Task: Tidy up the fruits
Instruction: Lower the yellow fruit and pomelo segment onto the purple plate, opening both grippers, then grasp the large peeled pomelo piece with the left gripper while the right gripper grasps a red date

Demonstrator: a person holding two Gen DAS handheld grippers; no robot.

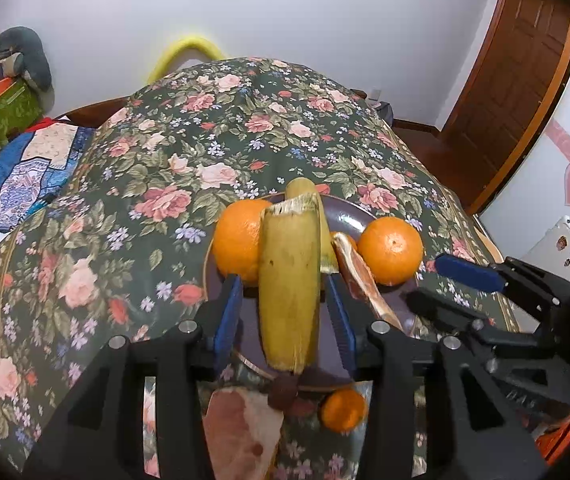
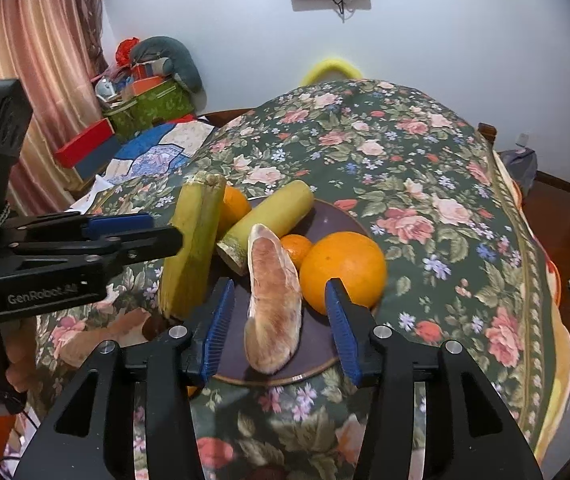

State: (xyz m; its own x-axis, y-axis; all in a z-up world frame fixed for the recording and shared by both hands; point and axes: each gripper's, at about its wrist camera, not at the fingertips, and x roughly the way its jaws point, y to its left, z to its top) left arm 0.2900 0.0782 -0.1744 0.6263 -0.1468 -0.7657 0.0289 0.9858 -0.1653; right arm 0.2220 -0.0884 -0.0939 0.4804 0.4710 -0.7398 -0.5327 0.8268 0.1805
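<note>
Risk first: the sugarcane piece (image 1: 289, 280) between the left tool's (image 1: 287, 316) pads stands tilted with its near end at the plate's (image 2: 337, 216) near rim, at 6 o'clock. The blue pads sit beside it with a small gap each side and no squeeze visible, so it could roll off the rim onto the floral cloth (image 1: 125, 184) where a small orange (image 1: 343, 410) and a dark lychee-like fruit (image 1: 283, 394) lie. Right tool (image 2: 279, 320) is partly open, straddling the pomelo segment (image 2: 275, 300), which lies on the plate clear of both pads; pulling back crooked could drag it toward the rim. Its right pad is very near the big orange (image 2: 343, 270), and whether they touch can't be told; a nudge could send the orange off at 3 o'clock. Farther in, a second sugarcane piece (image 2: 269, 220) lies across the plate toward 12, with a mandarin (image 2: 297, 250) wedged beside it and another orange (image 1: 239, 240) at 10 o'clock. Plate is crowded, and stacking more risks a slide.
</note>
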